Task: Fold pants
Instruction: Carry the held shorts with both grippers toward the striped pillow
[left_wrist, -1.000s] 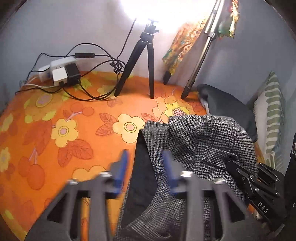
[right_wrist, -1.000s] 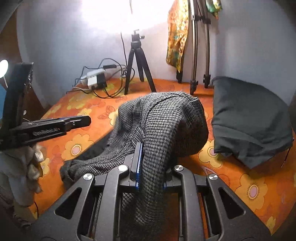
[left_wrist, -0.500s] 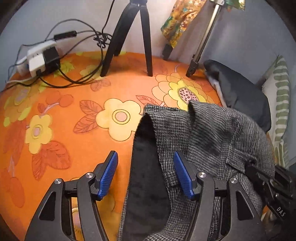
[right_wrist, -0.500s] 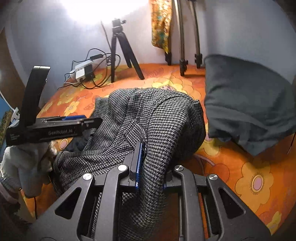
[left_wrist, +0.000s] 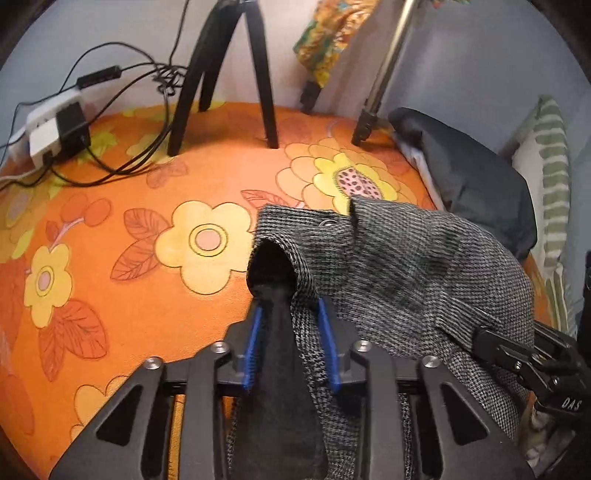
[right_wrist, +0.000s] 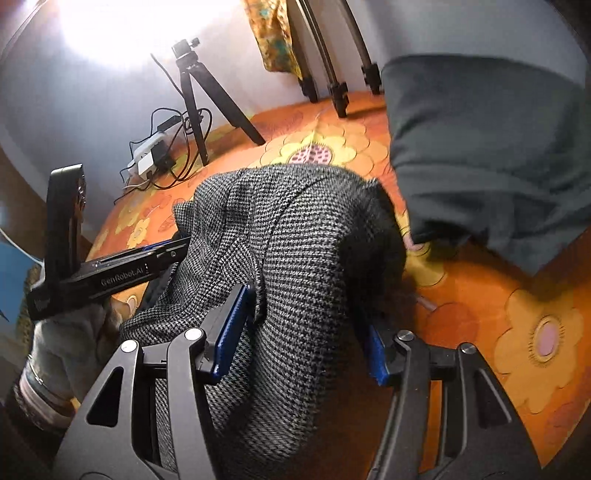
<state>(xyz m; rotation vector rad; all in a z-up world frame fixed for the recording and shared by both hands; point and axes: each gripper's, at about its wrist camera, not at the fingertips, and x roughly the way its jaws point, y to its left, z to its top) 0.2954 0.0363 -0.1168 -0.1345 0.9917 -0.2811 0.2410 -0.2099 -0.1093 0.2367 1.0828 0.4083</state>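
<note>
left gripper clamps the trouser edge, right gripper spread around the bunched cloth

the grey houndstooth pants (left_wrist: 402, 269) lie heaped on the orange floral bedspread (left_wrist: 122, 258), their dark lining showing at an opening near the waistband snap (left_wrist: 327, 222). the left gripper (left_wrist: 290, 343) has its blue pads (left_wrist: 253, 343) pressed against a fold of fabric and lining, gripping it. in the right wrist view the right gripper (right_wrist: 301, 332) stands with its jaws wide apart, a thick hump of the pants (right_wrist: 295, 251) draped between and over them, so it is not pinching the cloth. a dark grey pillow (right_wrist: 480, 147) sits just beside the pants. a black tripod (left_wrist: 225, 74) and a power strip with cables (left_wrist: 55, 125) stand farther back by the wall.
</note>
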